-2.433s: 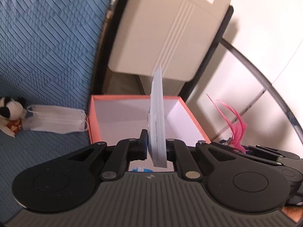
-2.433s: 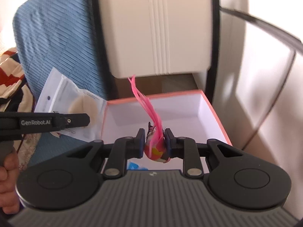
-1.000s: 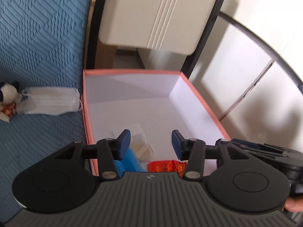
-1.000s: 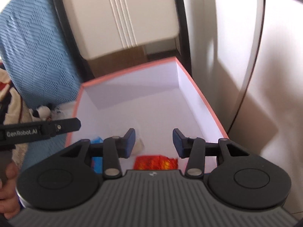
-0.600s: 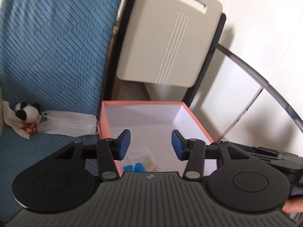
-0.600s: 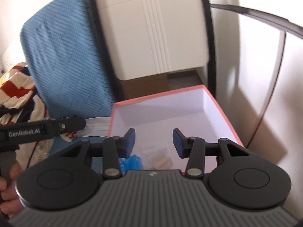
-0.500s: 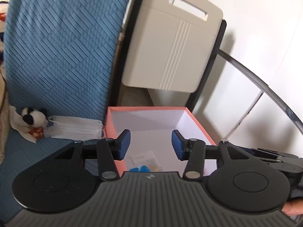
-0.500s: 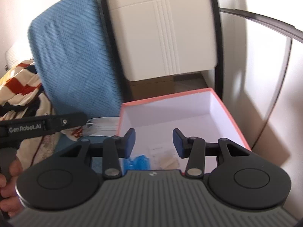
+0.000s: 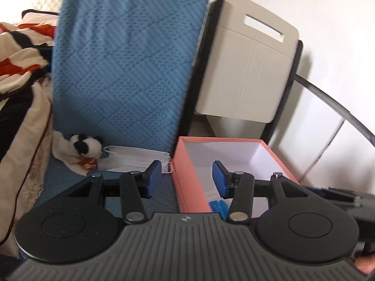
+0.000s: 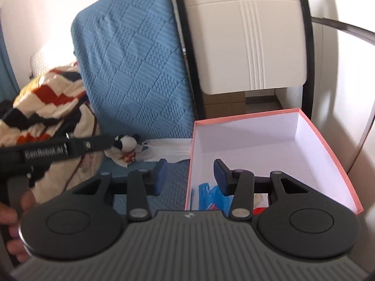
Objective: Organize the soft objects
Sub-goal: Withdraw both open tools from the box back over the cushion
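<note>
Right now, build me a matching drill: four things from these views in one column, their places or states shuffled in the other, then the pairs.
1. panda toy
2. face mask
3. blue packet
4. left gripper

A. inside the pink box
B. open, holding nothing
C. lying between toy and box
D. at the foot of the blue cushion, beside the blanket

Pairs: 1-D, 2-C, 3-A, 4-B

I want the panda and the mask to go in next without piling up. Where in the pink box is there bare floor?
The far half of the pink box, along its back and right walls, is bare white floor. The near left corner is crowded with blue packets and a red item. Outside, the panda toy and face mask fill the seat by its left wall.
</note>
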{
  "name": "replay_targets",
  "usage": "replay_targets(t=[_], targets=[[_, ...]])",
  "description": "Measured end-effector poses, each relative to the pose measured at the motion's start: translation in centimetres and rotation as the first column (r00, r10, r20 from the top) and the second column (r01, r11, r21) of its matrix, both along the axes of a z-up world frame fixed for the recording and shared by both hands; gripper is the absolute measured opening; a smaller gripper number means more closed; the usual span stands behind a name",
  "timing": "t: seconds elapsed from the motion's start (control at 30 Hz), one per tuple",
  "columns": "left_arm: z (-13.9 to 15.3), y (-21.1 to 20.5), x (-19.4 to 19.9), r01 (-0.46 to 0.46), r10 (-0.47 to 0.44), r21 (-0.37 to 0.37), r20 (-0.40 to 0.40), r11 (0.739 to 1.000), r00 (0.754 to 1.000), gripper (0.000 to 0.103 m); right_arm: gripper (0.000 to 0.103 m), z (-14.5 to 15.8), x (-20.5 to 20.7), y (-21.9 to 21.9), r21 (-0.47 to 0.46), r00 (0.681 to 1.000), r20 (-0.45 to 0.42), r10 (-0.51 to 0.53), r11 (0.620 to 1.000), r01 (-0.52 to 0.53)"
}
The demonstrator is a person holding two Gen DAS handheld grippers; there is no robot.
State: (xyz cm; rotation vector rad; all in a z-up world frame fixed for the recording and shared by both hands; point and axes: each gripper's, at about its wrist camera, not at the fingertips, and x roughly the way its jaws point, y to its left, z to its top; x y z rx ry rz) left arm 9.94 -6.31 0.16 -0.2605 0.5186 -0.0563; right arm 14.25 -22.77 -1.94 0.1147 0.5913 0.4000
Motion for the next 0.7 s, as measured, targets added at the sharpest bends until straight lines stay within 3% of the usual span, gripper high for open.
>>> replay_targets(t=[0.1, 0.43, 0.7], targets=[[-0.7, 1.3, -0.7, -0.013, 0.013, -0.014, 0.002, 1.000, 1.000, 0.054, 0.046, -1.0, -0.8, 1.8, -0.013, 0.999, -0.017, 0.039, 0.999, -0.040], [-3.4, 4.8, -2.4, -0.079, 0.080, 0.043, -0.027, 0.996, 0.996, 0.054, 0.046, -2.8, -1.9, 5.4, -0.011, 0.995, -0.029, 0.094, 0.995, -0.095], [-5.9, 6.6, -2.9, -0.078, 0.079, 0.030, -0.053, 0.997, 0.995, 0.054, 0.046, -5.4, -2.0, 8.2, -0.071, 0.991, -0.046, 0.127, 0.989, -0.130]])
